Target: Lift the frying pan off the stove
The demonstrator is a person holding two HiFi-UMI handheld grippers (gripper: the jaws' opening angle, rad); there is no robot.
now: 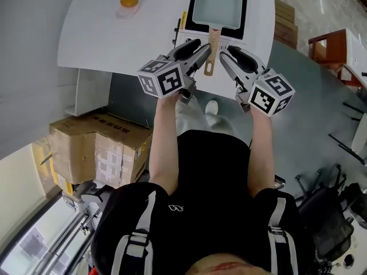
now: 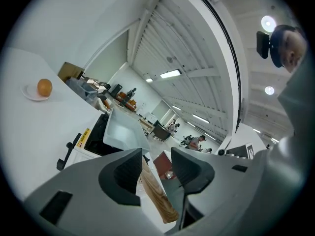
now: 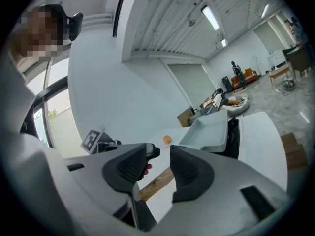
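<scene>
A pale rectangular frying pan (image 1: pixel 218 4) sits on a black stove (image 1: pixel 245 23) at the far edge of the white table (image 1: pixel 103 39). Its wooden handle (image 1: pixel 212 50) points back toward me. My left gripper (image 1: pixel 200 49) is just left of the handle, my right gripper (image 1: pixel 228 55) just right of it. In the left gripper view the handle (image 2: pixel 157 195) runs between the spread jaws of the left gripper (image 2: pixel 156 166), close to the left one, below the pan (image 2: pixel 123 129). In the right gripper view the right gripper (image 3: pixel 160 163) stands open over the handle (image 3: pixel 155 183), with the pan (image 3: pixel 209 129) beyond.
An orange (image 1: pixel 129 0) lies on a small plate at the table's far left. Cardboard boxes (image 1: pixel 97 148) are stacked on the floor to my left. A wooden stool (image 1: pixel 330 44) and black chairs (image 1: pixel 332 222) stand at the right.
</scene>
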